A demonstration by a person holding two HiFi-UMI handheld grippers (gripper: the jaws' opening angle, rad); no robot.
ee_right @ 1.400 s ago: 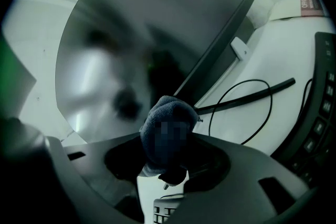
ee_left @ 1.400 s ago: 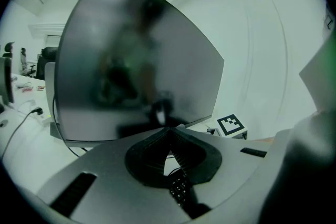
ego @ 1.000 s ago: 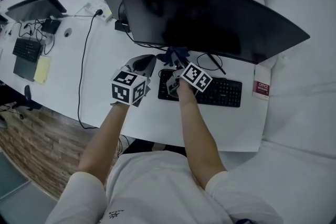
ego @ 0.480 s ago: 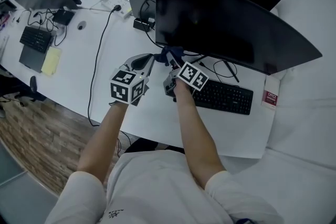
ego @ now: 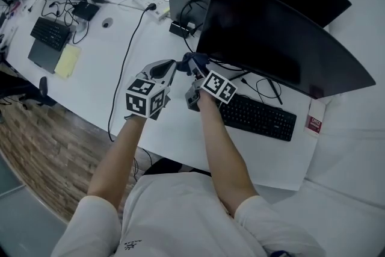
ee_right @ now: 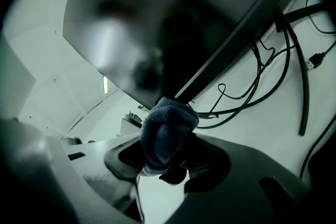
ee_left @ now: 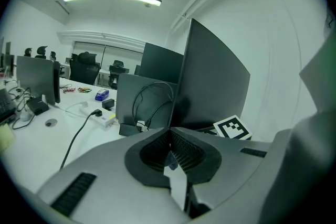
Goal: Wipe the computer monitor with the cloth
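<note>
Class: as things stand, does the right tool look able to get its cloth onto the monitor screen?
Probably yes: the right tool grips the cloth right at the monitor's lower edge, with nothing seen between them.

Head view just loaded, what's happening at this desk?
A person holds a gripper in each hand. The right gripper is shut on a dark blue cloth, at the bottom corner of the big monitor. The left gripper hangs beside it over the desk, jaws together, empty.
</note>
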